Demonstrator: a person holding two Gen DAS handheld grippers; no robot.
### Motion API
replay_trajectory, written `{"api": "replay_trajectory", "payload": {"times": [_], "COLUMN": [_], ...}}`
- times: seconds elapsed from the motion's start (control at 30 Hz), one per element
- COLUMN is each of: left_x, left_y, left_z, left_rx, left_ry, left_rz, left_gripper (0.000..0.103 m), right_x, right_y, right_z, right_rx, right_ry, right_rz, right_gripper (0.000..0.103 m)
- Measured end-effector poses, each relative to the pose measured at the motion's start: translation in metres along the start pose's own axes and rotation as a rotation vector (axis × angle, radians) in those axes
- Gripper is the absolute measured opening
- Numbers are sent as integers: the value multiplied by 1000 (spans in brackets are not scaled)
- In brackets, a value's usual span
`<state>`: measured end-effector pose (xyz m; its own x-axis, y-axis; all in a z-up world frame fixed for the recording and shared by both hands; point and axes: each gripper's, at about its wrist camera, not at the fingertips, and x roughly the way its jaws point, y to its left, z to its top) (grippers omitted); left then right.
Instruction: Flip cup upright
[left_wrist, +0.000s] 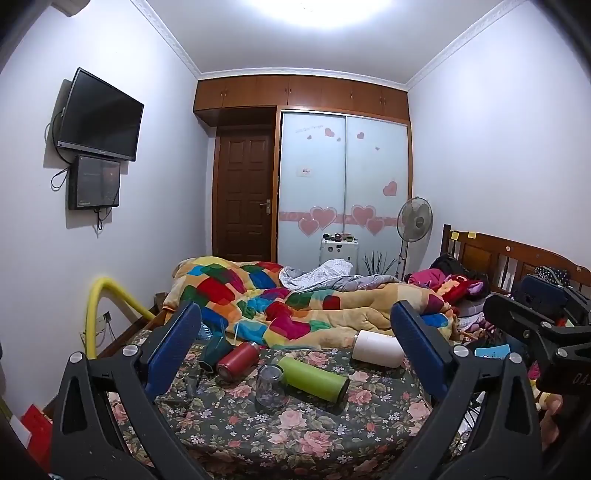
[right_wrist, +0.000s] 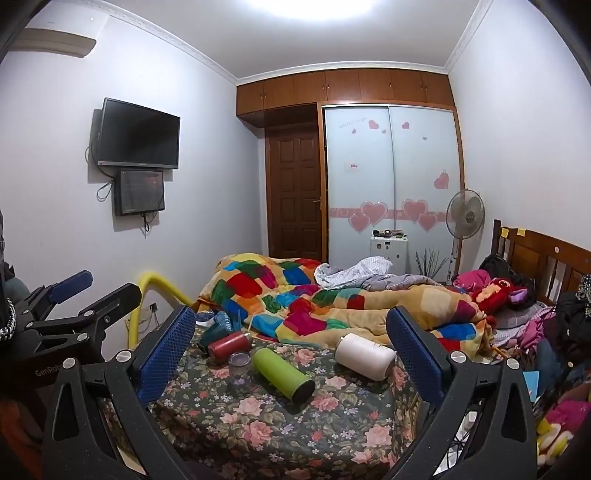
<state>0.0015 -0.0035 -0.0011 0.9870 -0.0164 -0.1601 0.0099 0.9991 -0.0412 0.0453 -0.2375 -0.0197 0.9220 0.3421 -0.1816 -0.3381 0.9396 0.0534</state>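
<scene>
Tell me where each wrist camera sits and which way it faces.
Left wrist: on the open left gripper, facing across the floral bedspread at the clear glass cup, toward the wardrobe; the right gripper shows at right.
Right wrist: on the open right gripper, facing likewise, from further right; the left gripper shows at left.
Shared: cup, green bottle, red bottle, white cylinder.

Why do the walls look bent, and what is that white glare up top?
Left wrist view: the fisheye lens bows the walls and darkens the corners; the ceiling light is blown out to white. Right wrist view: same curving, same washed-out ceiling light, while the clear glass cup is faint against the floral sheet.
</scene>
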Motion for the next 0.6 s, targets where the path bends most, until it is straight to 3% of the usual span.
{"api": "replay_trajectory", "payload": {"times": [0.6], "left_x": [2], "left_y": [4], "left_z": [1], "left_rx": [-5], "left_ry": [1], "left_rz": [9], "left_gripper": [103], "right_x": [0], "right_y": [-1], "right_z": [3], "right_rx": [-4], "right_ry": [0], "right_rz": [1], "right_gripper": [103]}}
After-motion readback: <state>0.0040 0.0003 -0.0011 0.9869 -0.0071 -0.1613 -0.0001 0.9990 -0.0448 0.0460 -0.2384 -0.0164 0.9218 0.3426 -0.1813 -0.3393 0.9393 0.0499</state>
